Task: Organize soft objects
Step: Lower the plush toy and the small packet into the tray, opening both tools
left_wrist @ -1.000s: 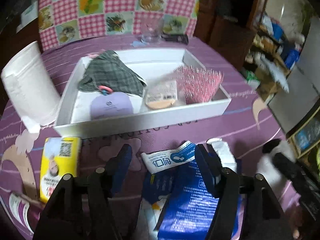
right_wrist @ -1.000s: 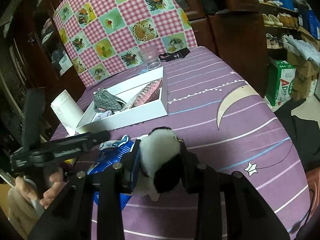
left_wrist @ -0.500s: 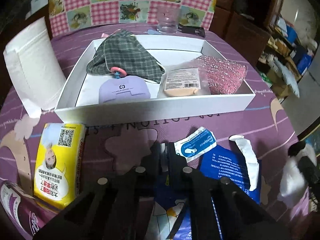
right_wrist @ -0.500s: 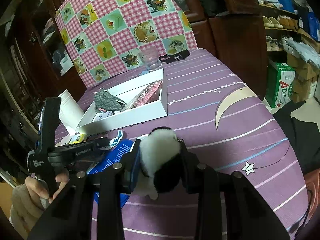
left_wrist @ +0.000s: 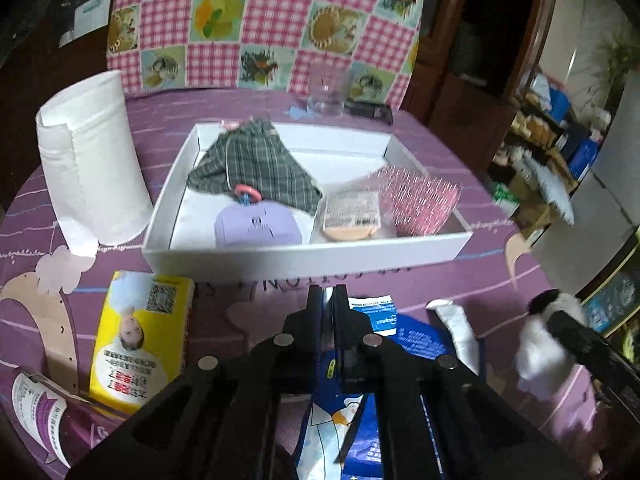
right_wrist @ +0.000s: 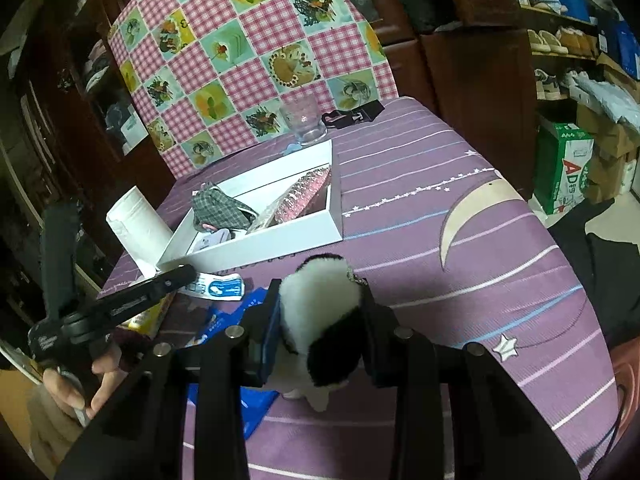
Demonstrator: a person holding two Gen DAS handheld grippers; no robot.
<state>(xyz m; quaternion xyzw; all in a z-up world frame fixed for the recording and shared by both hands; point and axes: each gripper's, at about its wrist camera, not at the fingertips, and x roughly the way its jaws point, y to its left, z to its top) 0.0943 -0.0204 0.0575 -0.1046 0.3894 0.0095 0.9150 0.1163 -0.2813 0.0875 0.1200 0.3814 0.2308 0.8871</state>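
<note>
One white paper roll [left_wrist: 88,160] stands upright at the far left of the purple table [right_wrist: 440,184], just beside the tray. Below it lie one purple packet [left_wrist: 40,420] and one yellow tissue pack [left_wrist: 140,340] bearing a QR code and red characters too small to read.

One white tray [left_wrist: 304,258] holds four things: a grey plaid cloth [left_wrist: 256,164], a lilac pouch [left_wrist: 258,228] with a pink ring at its top, a beige puff in a clear labelled wrapper [left_wrist: 352,216], and a pink bristly piece [left_wrist: 420,204] against the right wall. Behind the tray stand one clear glass [left_wrist: 326,88] and one black object [left_wrist: 368,110].

In front of the tray, the left claw [left_wrist: 327,300] is clenched, fingers pressed together over one blue bag [left_wrist: 416,344]; it may pinch the bag's thin edge, though that is hard to make out. One small blue-and-white sachet [left_wrist: 374,314] and one white tube [left_wrist: 456,328] lie on the bag.

Further right, the right claw [right_wrist: 320,304] grasps one black-and-white plush toy [right_wrist: 316,292] between its two fingers, just above the table.

On the floor at the far right, one green-and-white carton [right_wrist: 568,168] reads "AD".
</note>
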